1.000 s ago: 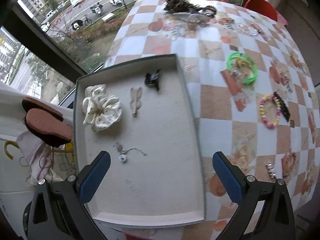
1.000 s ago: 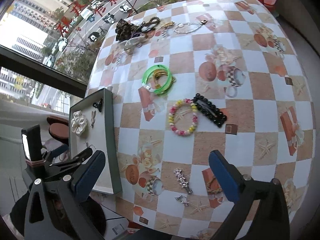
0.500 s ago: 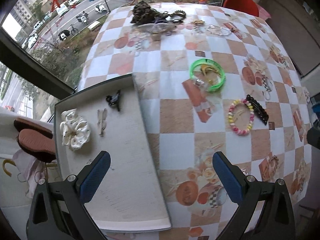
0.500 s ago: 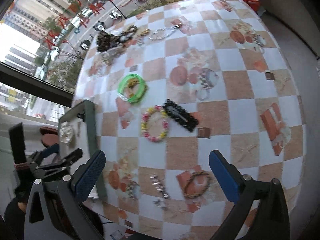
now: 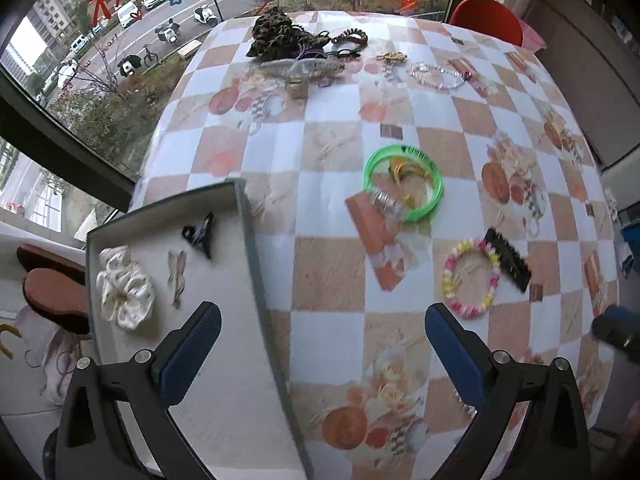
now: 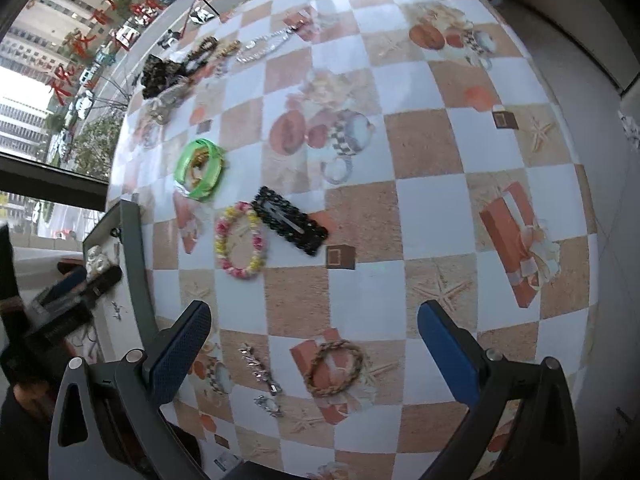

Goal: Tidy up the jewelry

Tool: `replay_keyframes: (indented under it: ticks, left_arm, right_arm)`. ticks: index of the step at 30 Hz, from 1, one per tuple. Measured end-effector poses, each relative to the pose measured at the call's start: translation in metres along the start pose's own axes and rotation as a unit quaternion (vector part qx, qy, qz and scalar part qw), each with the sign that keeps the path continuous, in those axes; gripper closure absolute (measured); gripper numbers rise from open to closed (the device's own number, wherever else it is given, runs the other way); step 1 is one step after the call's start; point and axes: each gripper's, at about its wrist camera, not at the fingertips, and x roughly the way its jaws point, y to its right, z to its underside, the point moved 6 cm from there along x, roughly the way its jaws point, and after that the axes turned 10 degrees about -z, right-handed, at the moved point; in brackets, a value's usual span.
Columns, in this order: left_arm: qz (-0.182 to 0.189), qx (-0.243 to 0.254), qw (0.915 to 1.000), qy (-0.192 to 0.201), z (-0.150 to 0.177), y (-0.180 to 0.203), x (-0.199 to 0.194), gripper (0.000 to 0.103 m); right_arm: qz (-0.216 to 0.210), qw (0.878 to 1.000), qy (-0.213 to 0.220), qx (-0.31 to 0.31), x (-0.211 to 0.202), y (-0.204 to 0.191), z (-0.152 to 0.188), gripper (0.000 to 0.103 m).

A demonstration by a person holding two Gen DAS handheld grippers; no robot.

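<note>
Grey and shallow, the tray [image 5: 248, 216] sits at the left edge of the checked table [image 5: 328, 148], and in it we see a white scrunchie [image 5: 124, 288], a pale clip [image 5: 177, 276] just right of it and a black claw clip [image 5: 199, 234] farther back; from the right wrist a small chain [image 6: 117, 310] also shows on the tray floor. Our left gripper [image 5: 322, 350] hovers over the tray's right rim with its blue pads [image 5: 190, 352] spread wide and nothing between them. Our right gripper [image 6: 314, 354] is likewise released and empty, hanging above the near part of the table, where a braided bracelet [image 6: 335, 368] and a silver hairpin [image 6: 260, 368] lie between its fingers. Farther out we find a pink and yellow bead bracelet [image 6: 239, 240] touching a black barrette [image 6: 290, 226], and beyond them to the left a green bangle [image 6: 200, 170] with gold pieces inside it. At the far edge, by the window, lie a dark scrunchie pile [image 5: 276, 40] and a clear bead bracelet [image 5: 438, 74]
</note>
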Motion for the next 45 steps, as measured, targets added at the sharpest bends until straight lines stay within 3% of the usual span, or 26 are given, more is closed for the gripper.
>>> replay_keyframes:
  ticks: [11, 12, 16, 19, 27, 30, 36, 39, 42, 45]
  left_arm:
    - [0.020, -0.011, 0.9997, -0.008, -0.037, 0.027, 0.034, 0.000]
    - [0.023, -0.017, 0.9995, -0.013, -0.040, 0.029, 0.040, 0.007]
    - [0.032, -0.039, 0.9981, -0.036, -0.047, 0.034, 0.059, 0.010]
    - [0.037, -0.060, 0.9962, -0.051, -0.050, 0.036, 0.071, 0.020]
    - [0.034, -0.108, 0.9918, -0.060, -0.064, 0.033, 0.089, 0.021]
    - [0.034, -0.115, 0.9904, -0.069, -0.066, 0.030, 0.097, 0.032]
    - [0.028, -0.110, 0.9907, -0.075, -0.067, 0.036, 0.108, 0.032]
    - [0.018, -0.090, 0.9935, -0.067, -0.070, 0.044, 0.108, 0.039]
    - [0.013, -0.078, 0.9950, -0.061, -0.073, 0.050, 0.107, 0.059]
    - [0.016, -0.074, 0.9954, -0.059, -0.079, 0.057, 0.108, 0.063]
  right_arm:
    - [0.043, 0.996, -0.014, -0.079, 0.028, -0.005, -0.022, 0.001]
    - [0.045, 0.995, -0.015, -0.088, 0.030, -0.005, -0.025, 0.004]
    - [0.056, 0.991, -0.025, -0.117, 0.042, -0.005, -0.031, 0.010]
    - [0.064, 0.988, -0.032, -0.140, 0.049, -0.005, -0.032, 0.017]
    - [0.084, 0.976, -0.045, -0.198, 0.070, -0.012, -0.029, 0.019]
    - [0.088, 0.973, -0.044, -0.207, 0.075, -0.013, -0.031, 0.021]
    - [0.104, 0.966, -0.041, -0.232, 0.088, -0.021, -0.037, 0.026]
    - [0.114, 0.961, -0.042, -0.248, 0.098, -0.027, -0.038, 0.032]
    - [0.124, 0.957, -0.035, -0.260, 0.102, -0.031, -0.039, 0.036]
    - [0.123, 0.957, -0.032, -0.262, 0.102, -0.034, -0.038, 0.049]
